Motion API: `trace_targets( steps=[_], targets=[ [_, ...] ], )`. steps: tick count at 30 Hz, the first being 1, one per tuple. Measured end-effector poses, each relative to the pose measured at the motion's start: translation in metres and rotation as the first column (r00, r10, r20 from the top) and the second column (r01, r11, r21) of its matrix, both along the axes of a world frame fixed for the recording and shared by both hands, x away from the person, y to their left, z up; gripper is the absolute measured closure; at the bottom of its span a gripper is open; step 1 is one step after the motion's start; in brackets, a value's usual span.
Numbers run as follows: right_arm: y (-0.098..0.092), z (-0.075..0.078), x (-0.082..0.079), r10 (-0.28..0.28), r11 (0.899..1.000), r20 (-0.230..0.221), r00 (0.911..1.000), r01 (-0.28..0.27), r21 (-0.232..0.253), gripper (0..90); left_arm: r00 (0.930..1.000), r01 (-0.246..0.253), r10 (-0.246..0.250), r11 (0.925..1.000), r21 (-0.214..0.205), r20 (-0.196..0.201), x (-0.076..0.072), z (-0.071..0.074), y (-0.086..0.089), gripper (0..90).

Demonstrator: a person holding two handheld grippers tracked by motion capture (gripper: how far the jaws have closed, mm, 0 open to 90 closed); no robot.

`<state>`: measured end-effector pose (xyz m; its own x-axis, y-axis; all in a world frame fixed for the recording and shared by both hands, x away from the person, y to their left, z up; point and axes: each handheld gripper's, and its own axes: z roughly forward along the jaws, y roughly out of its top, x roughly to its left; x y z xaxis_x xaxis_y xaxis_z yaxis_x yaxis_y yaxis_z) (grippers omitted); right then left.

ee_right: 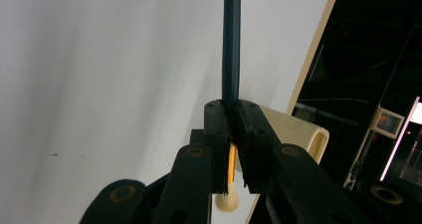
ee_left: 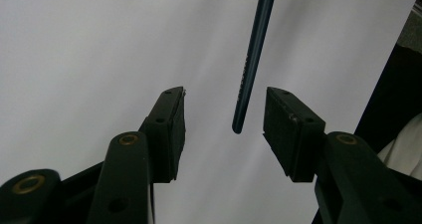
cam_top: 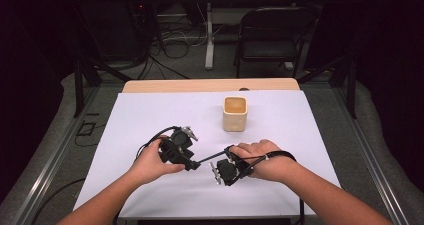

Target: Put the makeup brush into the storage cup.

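dark teal slim paintbrush [ee_right: 231,45] is being clamped near its bristles by the right hand-held gripper [ee_right: 232,115] above the white desk [cam_top: 150,115]; its long axis is pointing at the left hand-held gripper [ee_left: 224,115], whose released jaws are flanking the handle tip untouched.

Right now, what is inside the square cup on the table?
Looking down from the high view, the cup appears empty: a bare tan interior shows. Its near wall covers the lowest part of the inside.

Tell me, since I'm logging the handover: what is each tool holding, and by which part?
The right tool clamps a dark-handled brush near its bristle end. The left tool holds nothing; the handle tip sits between its open jaws.
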<state>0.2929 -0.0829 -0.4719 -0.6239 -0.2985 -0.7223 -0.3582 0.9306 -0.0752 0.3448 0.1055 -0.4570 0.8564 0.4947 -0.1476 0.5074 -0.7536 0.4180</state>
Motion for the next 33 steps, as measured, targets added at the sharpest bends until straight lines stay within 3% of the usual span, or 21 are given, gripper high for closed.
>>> trace_targets(
  steps=[24,33],
  targets=[
    [0.0,-0.001,-0.001,0.012,1.0,0.006,0.9999,-0.012,-0.004,83.8,0.9993,0.029,-0.029,0.9992,0.027,-0.022,0.003,-0.008,-0.012,59.2],
    [0.0,-0.001,-0.001,0.026,1.0,0.015,0.9996,-0.025,-0.011,83.8,0.9977,0.045,-0.044,0.9984,0.033,-0.051,0.005,-0.011,-0.018,65.1]
  ],
)
